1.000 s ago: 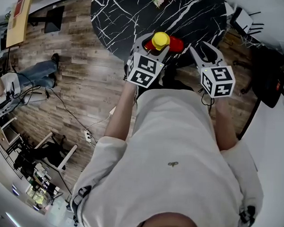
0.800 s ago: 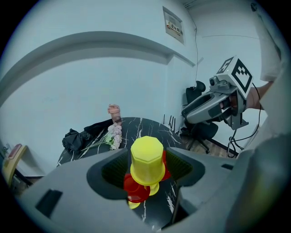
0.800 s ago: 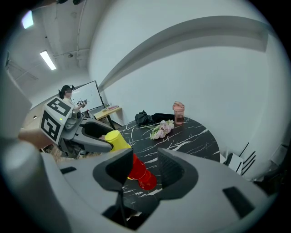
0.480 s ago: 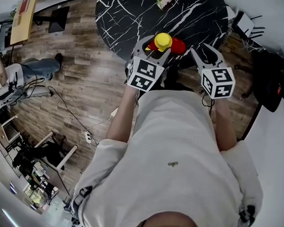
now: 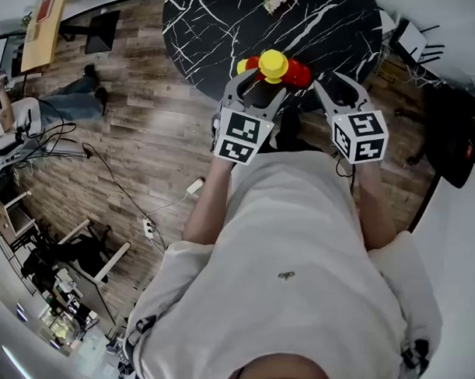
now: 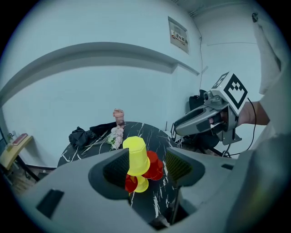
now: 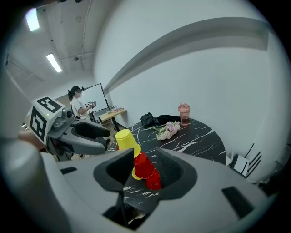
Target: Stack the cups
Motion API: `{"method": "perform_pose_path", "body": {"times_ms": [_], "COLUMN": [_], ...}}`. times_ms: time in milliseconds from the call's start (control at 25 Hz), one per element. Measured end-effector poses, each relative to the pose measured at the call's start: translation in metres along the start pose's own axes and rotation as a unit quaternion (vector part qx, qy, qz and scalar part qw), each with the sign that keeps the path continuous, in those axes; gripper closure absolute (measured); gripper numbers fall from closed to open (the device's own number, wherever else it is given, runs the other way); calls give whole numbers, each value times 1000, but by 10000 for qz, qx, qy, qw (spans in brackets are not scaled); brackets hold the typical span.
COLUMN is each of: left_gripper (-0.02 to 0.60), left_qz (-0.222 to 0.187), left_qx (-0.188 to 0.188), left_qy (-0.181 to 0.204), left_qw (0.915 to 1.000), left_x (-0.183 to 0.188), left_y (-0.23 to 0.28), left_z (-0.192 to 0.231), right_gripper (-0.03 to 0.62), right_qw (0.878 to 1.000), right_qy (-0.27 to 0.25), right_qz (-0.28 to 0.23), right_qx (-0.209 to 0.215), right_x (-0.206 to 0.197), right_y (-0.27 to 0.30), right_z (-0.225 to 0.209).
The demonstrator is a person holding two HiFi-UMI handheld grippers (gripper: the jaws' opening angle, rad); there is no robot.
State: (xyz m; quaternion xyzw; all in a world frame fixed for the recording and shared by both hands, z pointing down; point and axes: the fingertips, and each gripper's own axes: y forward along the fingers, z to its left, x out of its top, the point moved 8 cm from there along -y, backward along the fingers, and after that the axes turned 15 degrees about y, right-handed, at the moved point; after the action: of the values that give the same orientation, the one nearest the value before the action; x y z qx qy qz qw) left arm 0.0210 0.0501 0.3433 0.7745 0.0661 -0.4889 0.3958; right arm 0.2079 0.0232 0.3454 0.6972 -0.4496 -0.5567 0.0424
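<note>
1. Wood-plank floor [image 5: 146,143]. A round black marble table [image 5: 212,28] with white veins; a person in a pale shirt [image 5: 298,249] stands at the table's near edge.
2. The cups are clustered just inside the table's near edge. An upturned yellow cup [image 5: 272,65] is uppermost, with red cups [image 5: 297,73] touching it lower down. A second yellow cup [image 6: 141,184] is lowest, on the table top. Cannot tell whether the top cup sits square on the reds.
3. The left gripper [image 5: 258,83] is at the table's near edge, aimed at the cluster. Its claw is spread wide, gripping nothing. The upturned yellow cup shows in the gap, close by one pad, with clear space at the other.
4. The right gripper [image 5: 341,80] is also at the table's near edge, beside the left one. Its jaws have just been closing a little but stand apart, with nothing pressed between them. The red cups are seen through the gap, farther onto the table.
5. On the table's far side: pale flowers [image 6: 116,135], a pink tumbler [image 6: 118,116] and a dark bundle [image 6: 82,135].
</note>
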Motion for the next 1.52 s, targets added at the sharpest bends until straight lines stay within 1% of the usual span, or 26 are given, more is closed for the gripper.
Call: {"method": "perform_pose_path", "body": {"times_ms": [160, 360, 600, 720, 960, 1160, 1240, 1520], "left_gripper": [334, 337, 348, 356, 393, 423, 446, 492], "left_qz": [-25, -56, -114, -145, -230, -453, -546, -765], "left_qx": [-60, -186, -387, -526, -738, -708, -728, -826], "left_qy": [-31, -89, -11, 87, 221, 209, 238, 354], "left_qw": [10000, 9998, 9992, 9985, 9968, 9962, 9956, 9930], "left_x": [-5, -15, -25, -30, -48, -58, -60, -70], "left_y": [-6, -15, -31, -40, -67, -96, -107, -142], "left_z": [-12, -15, -11, -11, -15, -23, -27, -41], "right_gripper": [442, 450, 462, 473, 494, 517, 525, 546], "right_qw": [10000, 9999, 9996, 9991, 9967, 9947, 9940, 9921], "right_qy": [-17, -21, 102, 164, 353, 353, 338, 286], "right_qz": [56, 103, 2, -66, -200, -330, -412, -616], "right_qx": [24, -35, -252, -383, -709, -909, -956, -1058], "right_x": [-9, -18, -27, -36, -61, -82, -88, -114], "right_y": [0, -2, -10, -16, -36, -57, -63, -85], "right_z": [8, 20, 42, 56, 79, 106, 117, 152]}}
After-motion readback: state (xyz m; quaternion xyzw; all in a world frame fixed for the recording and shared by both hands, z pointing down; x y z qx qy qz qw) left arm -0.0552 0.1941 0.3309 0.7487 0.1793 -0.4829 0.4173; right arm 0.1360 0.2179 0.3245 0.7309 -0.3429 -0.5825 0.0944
